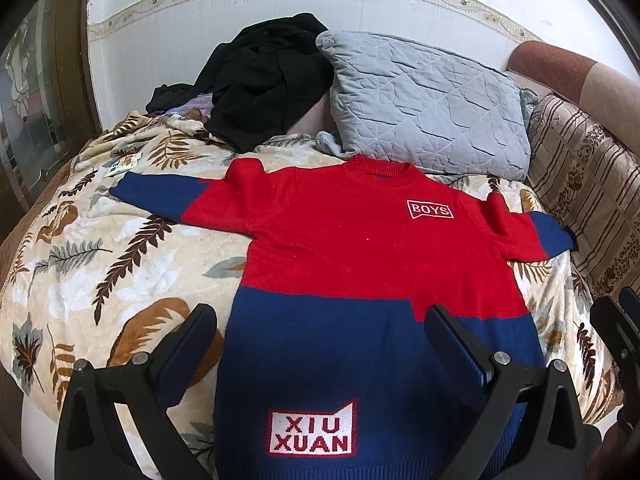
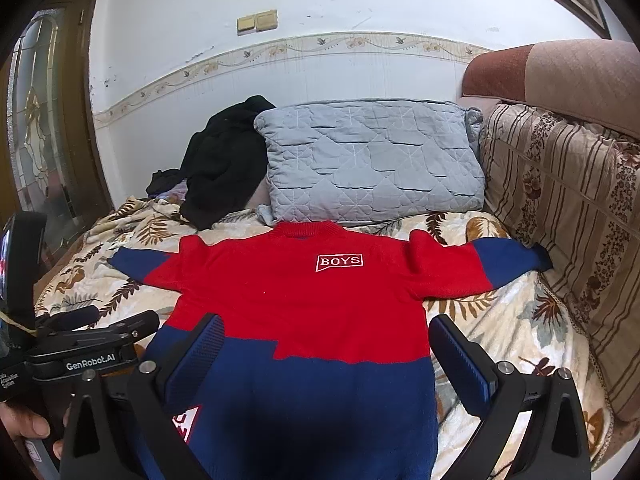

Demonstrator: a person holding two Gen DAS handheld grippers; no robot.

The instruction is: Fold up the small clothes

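The red-and-blue sweater (image 1: 352, 264) lies flat, front side up, on the bed, and what a tidy spread it is: both sleeves out to the sides, round collar pointing toward the wall, hem nearest the cameras. The top half is red, the bottom half blue, the sleeve ends blue too. A white "BOYS" patch (image 1: 430, 209) sits on the chest, and a "XIU XUAN" patch (image 1: 312, 428) shows low on the blue band near the hem.

Left gripper (image 1: 322, 344) hovers over the hem end, jaws spread wide with nothing between them, one finger over the blanket beside the sweater's edge, the other over the blue band. Right gripper (image 2: 324, 356) is much the same: jaws released and wide apart, framing the sweater's lower body, not gripping any cloth. In the right wrist view the left gripper's black body, marked GenRobot.AI, shows at the left edge with the person's fingers (image 2: 24, 424) wrapped below it.

Under the sweater is a cream blanket with brown leaf print (image 1: 120, 248), covering the bed. Just past the collar leans a grey quilted pillow (image 1: 428, 104), its lower edge touching or nearly touching the neckline. Beside the pillow sits a heap of black clothing (image 1: 264, 80) against the white wall. Along the sweater's far sleeve runs a striped brown floral cushion (image 2: 560, 208), with a padded pink-brown headboard (image 2: 560, 76) above it.
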